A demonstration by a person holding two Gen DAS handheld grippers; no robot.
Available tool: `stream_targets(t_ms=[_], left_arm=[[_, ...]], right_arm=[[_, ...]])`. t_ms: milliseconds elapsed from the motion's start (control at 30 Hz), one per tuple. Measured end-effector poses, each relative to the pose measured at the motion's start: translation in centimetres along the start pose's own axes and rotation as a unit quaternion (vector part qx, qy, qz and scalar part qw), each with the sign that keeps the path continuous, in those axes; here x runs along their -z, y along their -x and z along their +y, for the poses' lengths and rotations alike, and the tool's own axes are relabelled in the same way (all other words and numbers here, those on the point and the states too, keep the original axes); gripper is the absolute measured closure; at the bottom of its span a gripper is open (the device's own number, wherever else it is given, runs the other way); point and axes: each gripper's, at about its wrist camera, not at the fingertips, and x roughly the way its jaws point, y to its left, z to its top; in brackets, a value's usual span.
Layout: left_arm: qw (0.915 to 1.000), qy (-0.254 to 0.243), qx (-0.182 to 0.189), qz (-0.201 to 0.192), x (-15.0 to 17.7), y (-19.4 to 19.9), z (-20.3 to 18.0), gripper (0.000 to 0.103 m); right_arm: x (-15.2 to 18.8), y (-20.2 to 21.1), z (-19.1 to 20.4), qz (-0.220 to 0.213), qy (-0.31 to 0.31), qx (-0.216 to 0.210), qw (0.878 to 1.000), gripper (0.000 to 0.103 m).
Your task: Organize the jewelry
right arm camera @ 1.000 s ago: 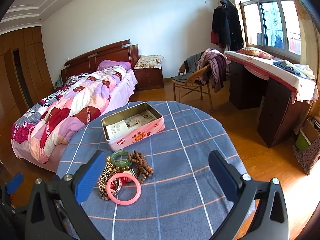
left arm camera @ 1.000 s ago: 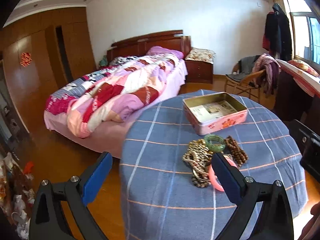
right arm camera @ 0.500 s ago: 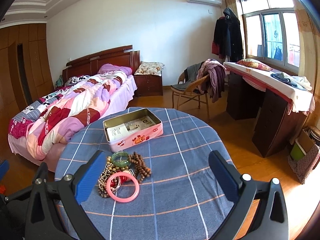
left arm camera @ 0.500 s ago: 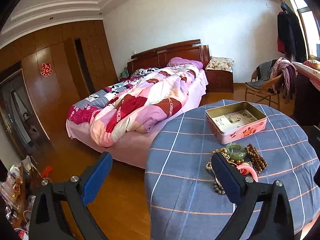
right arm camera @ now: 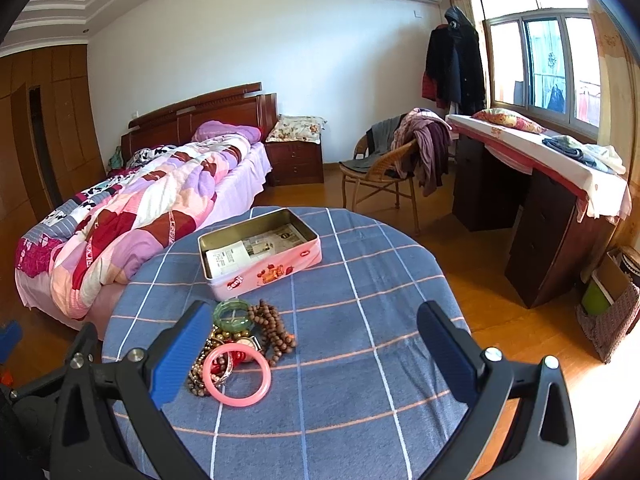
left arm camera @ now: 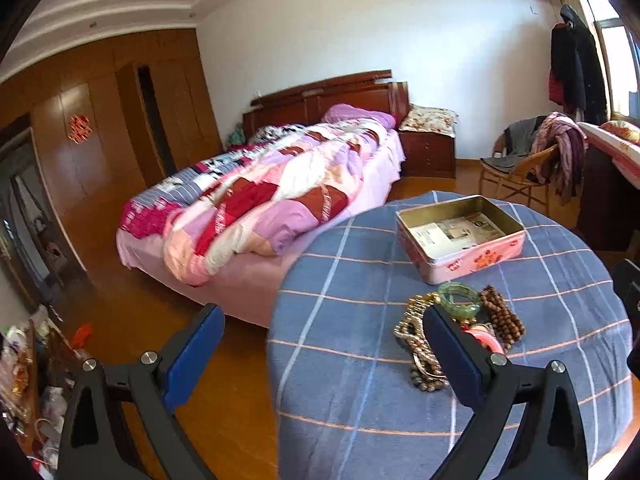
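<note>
A pile of jewelry lies on the round table with a blue checked cloth (right arm camera: 360, 360): a pink bangle (right arm camera: 237, 376), a green bangle (right arm camera: 231, 314), brown wooden beads (right arm camera: 276, 328) and gold-coloured chains (left arm camera: 412, 328). Behind the pile stands an open pink tin box (right arm camera: 260, 252) with papers inside. My right gripper (right arm camera: 316, 352) is open, held above the table's near side, its left finger beside the pile. My left gripper (left arm camera: 324, 352) is open, off the table's left edge; its right finger hides part of the pile (left arm camera: 472, 320).
A bed with a patchwork quilt (right arm camera: 140, 216) stands left of the table. A wicker chair with clothes (right arm camera: 384, 176) and a dark desk (right arm camera: 540, 208) under the window are at the right. Clutter lies on the floor at the far left (left arm camera: 36, 380).
Both grippers have drawn back and risen a little, so the table looks farther off. The left view has swung left, then partly back. The jewelry and tin have not moved.
</note>
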Motion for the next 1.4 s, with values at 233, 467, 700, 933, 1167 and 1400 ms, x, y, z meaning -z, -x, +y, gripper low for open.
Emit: stream_targets(t_ms=[233,467,700,933,1167,1400], left_arm=[[0.9989,0.010,0.047,0.000,0.1,-0.5,0.2,0.004],[0.9976,0.018,0.067,0.003,-0.4,-1.0,0.3,0.004],[0.9970,0.026,0.072,0.012,-0.5,-2.2,1.0,0.004],[0.9970,0.022,0.070,0.025,-0.2,-3.4,0.5,0.004],[0.9967,0.005,0.076,0.027,-0.4,-4.6,-0.5,0.004],[0.9940,-0.007,0.101,0.043,0.1,-6.8,-1.0,0.004]], right_arm=[[0.2,-0.9,0.1,0.008,0.001,0.001,1.000,0.000],[0.0,-1.2,-0.2,0.009,-0.001,-0.004,1.000,0.000],[0.1,-2.0,-0.2,0.012,0.003,-0.008,1.000,0.000],[0.4,-2.9,0.1,0.019,0.004,-0.028,0.999,0.000],[0.0,-4.0,0.3,0.013,0.012,-0.029,0.999,0.000],[0.1,-5.7,0.0,0.017,0.019,-0.030,0.999,0.000]])
